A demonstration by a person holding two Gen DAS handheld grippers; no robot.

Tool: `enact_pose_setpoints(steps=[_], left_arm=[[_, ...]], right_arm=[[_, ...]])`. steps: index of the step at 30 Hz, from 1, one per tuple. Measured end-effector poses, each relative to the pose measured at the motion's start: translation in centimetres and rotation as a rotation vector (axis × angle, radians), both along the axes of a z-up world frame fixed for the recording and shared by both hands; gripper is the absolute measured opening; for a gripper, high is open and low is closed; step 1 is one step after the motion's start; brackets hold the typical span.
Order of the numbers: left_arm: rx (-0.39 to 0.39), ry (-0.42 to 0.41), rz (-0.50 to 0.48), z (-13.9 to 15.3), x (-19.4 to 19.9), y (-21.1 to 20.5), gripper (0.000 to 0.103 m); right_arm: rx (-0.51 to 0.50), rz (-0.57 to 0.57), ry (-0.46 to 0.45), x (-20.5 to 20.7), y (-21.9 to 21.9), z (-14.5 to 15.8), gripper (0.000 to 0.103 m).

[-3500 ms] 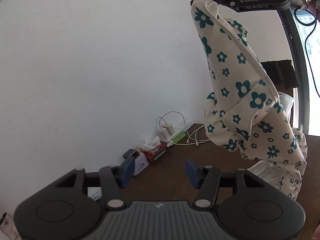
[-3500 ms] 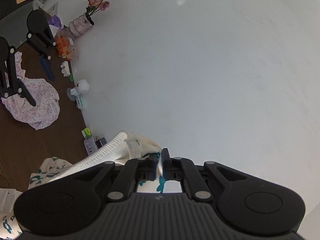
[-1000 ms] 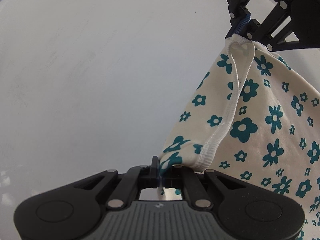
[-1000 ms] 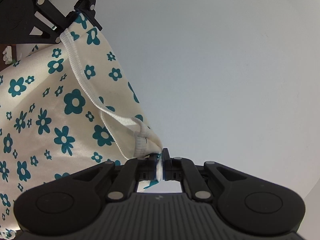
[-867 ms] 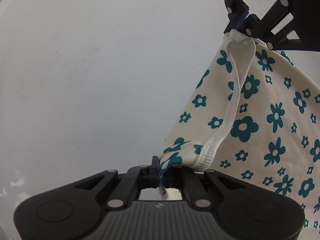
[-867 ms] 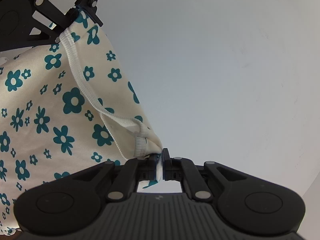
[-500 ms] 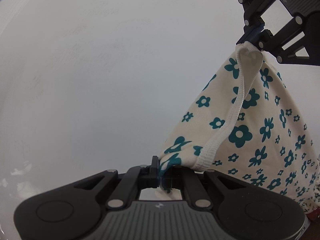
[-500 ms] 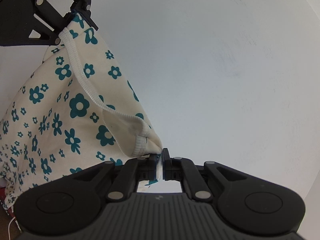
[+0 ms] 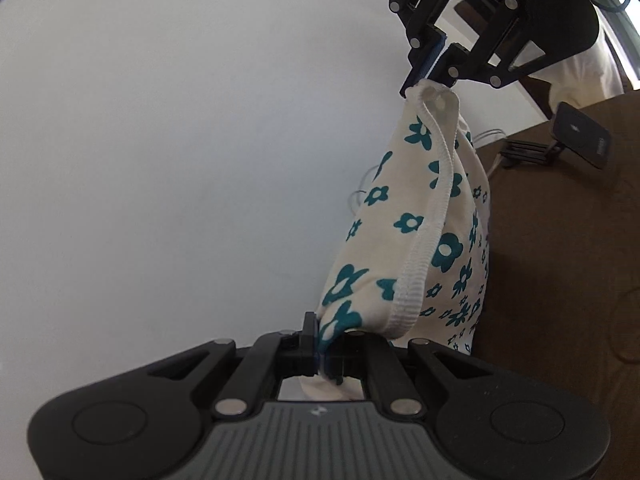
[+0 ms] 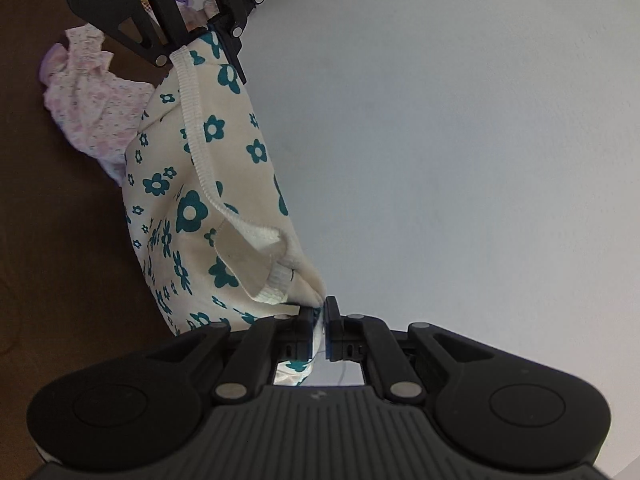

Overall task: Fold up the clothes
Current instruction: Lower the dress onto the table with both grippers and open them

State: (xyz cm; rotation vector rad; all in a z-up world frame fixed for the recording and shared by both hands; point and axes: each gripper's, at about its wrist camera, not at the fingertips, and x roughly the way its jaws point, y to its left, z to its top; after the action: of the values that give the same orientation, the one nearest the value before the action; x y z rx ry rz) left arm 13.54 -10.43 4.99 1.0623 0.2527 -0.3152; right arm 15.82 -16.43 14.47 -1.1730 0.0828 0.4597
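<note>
Two tools (image 9: pixel 322 344) (image 10: pixel 320 320), one floral garment (image 9: pixel 416 216).

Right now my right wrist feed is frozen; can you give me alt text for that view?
The right claw, shut, pinches the ribbed edge of a cream garment with teal flowers. The cloth stretches up-left to the left claw, which grips its other corner, and hangs toward a dark brown table. A crumpled pink floral garment lies behind; a white wall fills the right.
</note>
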Motion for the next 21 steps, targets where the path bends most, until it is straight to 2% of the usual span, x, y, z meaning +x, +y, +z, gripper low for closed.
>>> enact_pose_setpoints(steps=[3, 7, 10, 12, 14, 18, 21], left_arm=[[-0.024, 0.122, -0.047, -4.2, -4.2, -0.4, 0.002], [-0.069, 0.250, -0.073, -8.0, -9.7, 0.8, 0.002], [-0.091, 0.304, -0.043, -8.1, -11.3, 2.9, 0.002], [-0.096, 0.323, -0.013, -9.3, -13.0, 3.1, 0.002], [-0.103, 0.336, 0.009, -8.8, -12.6, 3.8, 0.002], [-0.121, 0.355, 0.044, -8.8, -13.4, 3.6, 0.003], [-0.138, 0.364, 0.058, -9.1, -12.5, 3.8, 0.008]], right_arm=[[0.010, 0.016, 0.126, -6.1, -1.2, -4.1, 0.004], [0.045, 0.017, 0.272, -11.3, -2.4, -8.4, 0.004], [0.064, 0.016, 0.344, -13.9, -2.8, -10.3, 0.004], [0.075, 0.004, 0.377, -15.6, -3.2, -11.4, 0.004], [0.087, -0.007, 0.401, -16.9, -4.2, -11.8, 0.004], [0.126, -0.026, 0.435, -17.9, -6.2, -12.2, 0.004], [0.145, -0.033, 0.465, -16.1, -5.4, -13.6, 0.005]])
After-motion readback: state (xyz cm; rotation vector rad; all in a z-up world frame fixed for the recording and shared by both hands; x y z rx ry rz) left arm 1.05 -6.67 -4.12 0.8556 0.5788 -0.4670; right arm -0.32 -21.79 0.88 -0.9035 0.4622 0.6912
